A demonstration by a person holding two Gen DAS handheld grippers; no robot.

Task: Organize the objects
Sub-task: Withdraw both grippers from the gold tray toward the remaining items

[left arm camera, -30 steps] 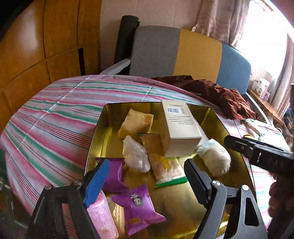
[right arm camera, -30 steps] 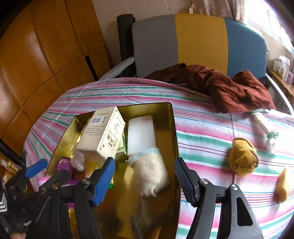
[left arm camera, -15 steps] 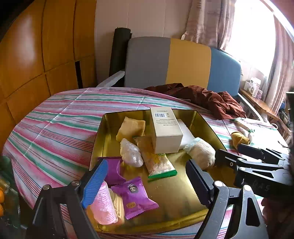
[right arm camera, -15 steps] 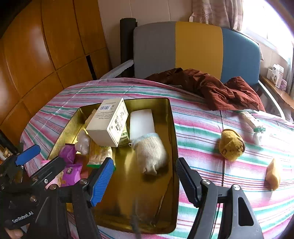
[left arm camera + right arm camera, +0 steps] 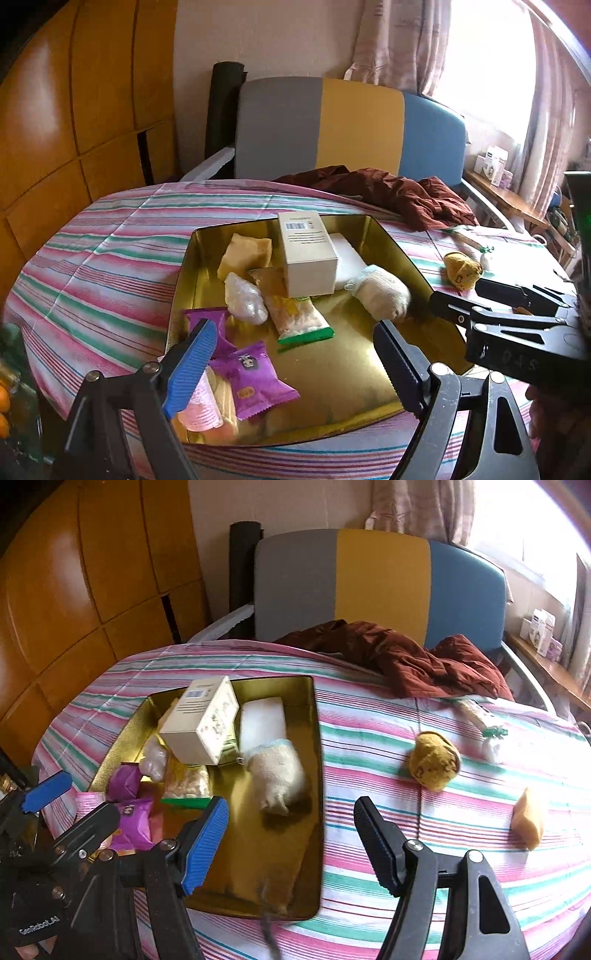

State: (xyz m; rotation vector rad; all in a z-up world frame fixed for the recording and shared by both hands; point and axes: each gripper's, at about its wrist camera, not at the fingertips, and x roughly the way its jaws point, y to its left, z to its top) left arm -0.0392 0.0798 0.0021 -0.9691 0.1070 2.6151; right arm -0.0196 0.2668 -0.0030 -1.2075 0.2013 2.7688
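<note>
Both tools are released and empty: left tool point(image 5: 291, 360) over the gold tray point(image 5: 347, 373) of snacks, right tool point(image 5: 291, 834) at the tray's right rim.

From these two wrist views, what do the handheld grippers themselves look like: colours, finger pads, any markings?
Both are black plastic scissor-style frames with silver pivot bolts. The left gripper and the right gripper each carry one ribbed blue pad and one ribbed black pad. The right view shows white "GenRobot.AI" lettering on the left gripper's body; the left view shows embossed characters on the right gripper's body, not readable. No cables or sleeves are visible.
</note>
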